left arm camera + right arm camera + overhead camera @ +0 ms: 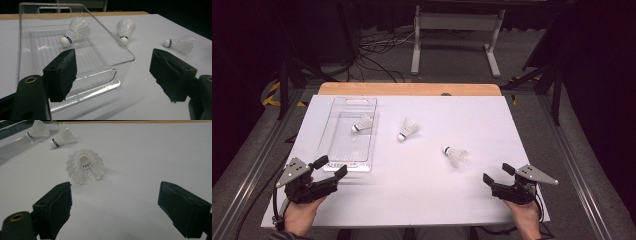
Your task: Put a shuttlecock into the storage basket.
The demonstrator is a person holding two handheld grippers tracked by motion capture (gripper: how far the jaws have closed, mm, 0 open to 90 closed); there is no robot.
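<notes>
Shuttlecocks, three. High view: one (363,122) lies in your clear tray (330,134), two (408,128) (456,156) left on the surface (492,120). Left gripper view: left claw (112,72) spread apart, empty, near the tray. Right gripper view: right claw (115,205) spread apart, empty, facing the nearest shuttlecock.

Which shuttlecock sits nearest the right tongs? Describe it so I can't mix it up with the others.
Start at the white table sheet and find the clear plastic tray on its left. The white feathered shuttlecock you want lies farthest right of it, just ahead of the right tongs. Unlike the other two, its skirt points toward the person.
</notes>
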